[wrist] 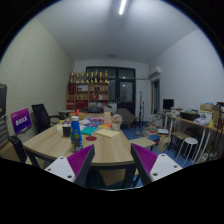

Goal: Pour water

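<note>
My gripper is open, held well short of a long wooden table, and nothing sits between its purple-padded fingers. On the table's left part stands a tall bottle with a blue label. A dark cup-like thing stands just behind it. Flat colourful items lie further along the tabletop. I cannot make out any water.
Chairs surround the table; a purple one stands at the left and white stools at the right. A shelf and dark windows line the far wall. Desks with clutter fill the right side.
</note>
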Tool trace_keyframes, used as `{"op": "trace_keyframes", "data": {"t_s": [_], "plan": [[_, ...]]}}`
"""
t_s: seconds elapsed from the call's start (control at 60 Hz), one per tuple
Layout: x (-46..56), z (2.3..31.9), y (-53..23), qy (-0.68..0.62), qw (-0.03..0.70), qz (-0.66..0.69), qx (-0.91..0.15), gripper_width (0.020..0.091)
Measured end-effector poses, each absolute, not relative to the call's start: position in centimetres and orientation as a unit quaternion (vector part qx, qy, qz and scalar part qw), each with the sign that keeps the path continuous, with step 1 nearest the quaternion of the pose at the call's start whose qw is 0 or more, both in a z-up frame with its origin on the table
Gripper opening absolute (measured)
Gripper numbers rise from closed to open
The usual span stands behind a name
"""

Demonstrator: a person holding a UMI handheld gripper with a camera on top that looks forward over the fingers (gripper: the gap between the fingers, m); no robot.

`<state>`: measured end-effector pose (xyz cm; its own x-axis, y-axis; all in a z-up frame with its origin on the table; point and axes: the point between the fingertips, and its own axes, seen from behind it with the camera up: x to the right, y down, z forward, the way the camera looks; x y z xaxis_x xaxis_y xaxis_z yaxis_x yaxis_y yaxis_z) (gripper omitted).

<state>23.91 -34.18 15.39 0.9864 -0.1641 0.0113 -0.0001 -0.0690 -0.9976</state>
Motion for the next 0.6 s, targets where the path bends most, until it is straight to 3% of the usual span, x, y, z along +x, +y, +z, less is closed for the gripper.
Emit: {"op": "trace_keyframes", "data": {"t_s": [0.3, 0.6], "plan": [[21.0, 13.9, -29.5, 0.015, 0.684, -0.052, -0.727, 0.0795], [11.4, 12.1, -15.3, -0.023, 0.71, 0.012, -0.704, 0.0794]]}}
